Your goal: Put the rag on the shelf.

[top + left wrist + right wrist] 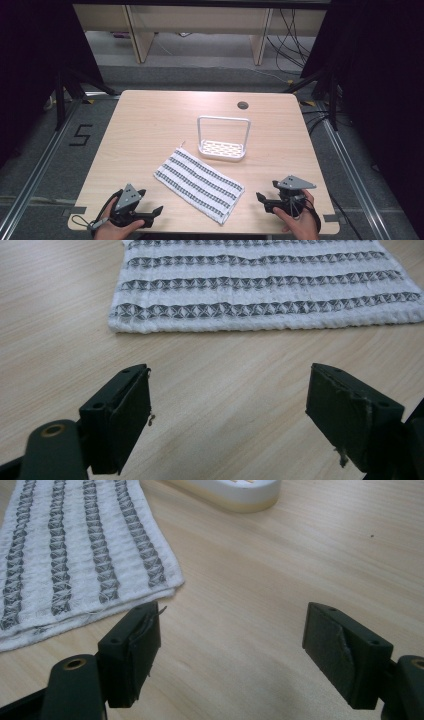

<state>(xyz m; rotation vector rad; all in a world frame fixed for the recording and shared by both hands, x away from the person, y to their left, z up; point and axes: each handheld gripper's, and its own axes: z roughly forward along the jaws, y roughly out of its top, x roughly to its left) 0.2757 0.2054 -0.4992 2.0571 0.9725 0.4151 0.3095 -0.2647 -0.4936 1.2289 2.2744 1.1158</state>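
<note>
High view: a striped towel point(199, 184) is lying flat and askew near the front of the bench point(150, 120), between the left tool point(150, 216) and the right tool point(261, 199), with a white rack point(223, 140) standing just behind it. Left gripper view: the jaws of the left tool point(227, 405) are standing wide apart, holding nothing, and the towel's point(260, 285) long hem is lying ahead, apart from them. Right gripper view: the right tool point(232, 640) is gaping too, empty, with a towel point(75, 550) corner just beyond its left jaw. The reach probably wants each tool sliding low onto an edge, pinching every layer.
</note>
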